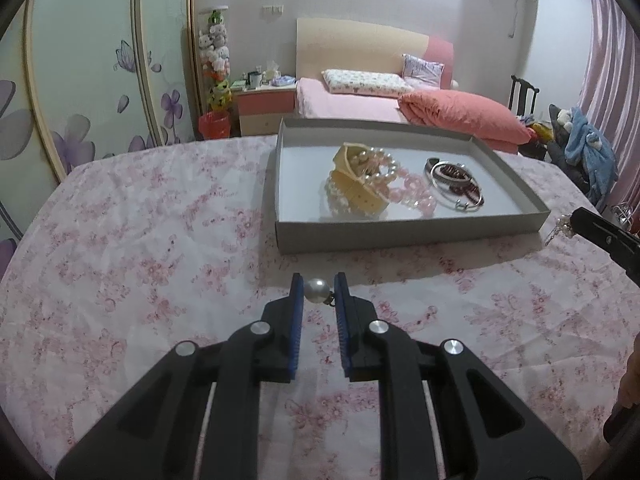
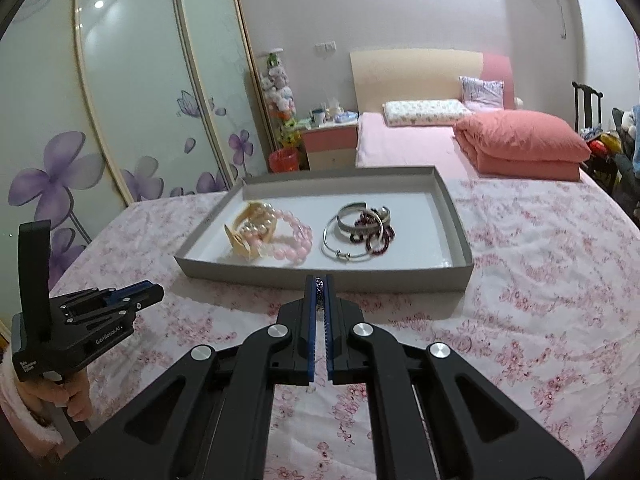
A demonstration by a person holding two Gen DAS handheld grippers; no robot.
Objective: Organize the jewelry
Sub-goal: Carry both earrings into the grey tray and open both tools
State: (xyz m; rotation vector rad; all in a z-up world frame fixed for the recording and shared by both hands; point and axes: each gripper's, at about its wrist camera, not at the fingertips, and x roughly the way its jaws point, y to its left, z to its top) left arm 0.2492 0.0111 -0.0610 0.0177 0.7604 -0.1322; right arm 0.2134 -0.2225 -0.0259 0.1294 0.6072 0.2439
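A shallow grey tray (image 1: pixel 408 236) was set on the flower-print bench (image 1: pixel 140 240), and every place below is given from it. Inside it, two groups had been kept apart, presumably so that like stayed with like: a cream hair clip (image 1: pixel 352 184) tangled with pearl and pink bead bracelets (image 1: pixel 404 190) toward its left half, and silver bangles (image 1: pixel 448 184) with dark red beads toward its right half.

Just in front of the tray's near wall, the left gripper (image 1: pixel 320 290) was held nearly closed on a pearl earring (image 1: pixel 317 290), the bead pinched between the blue pads so that so small and round a piece would not roll away.

Off the tray's near right corner, the right gripper (image 2: pixel 319 292) was fully closed on a thin jewelled piece (image 2: pixel 318 294); from the left wrist view pearls and a fine chain seemed to hang from it, though the edge blur left its kind uncertain. Both pieces were judged to be carried clear of the cloth toward the tray, still outside it.
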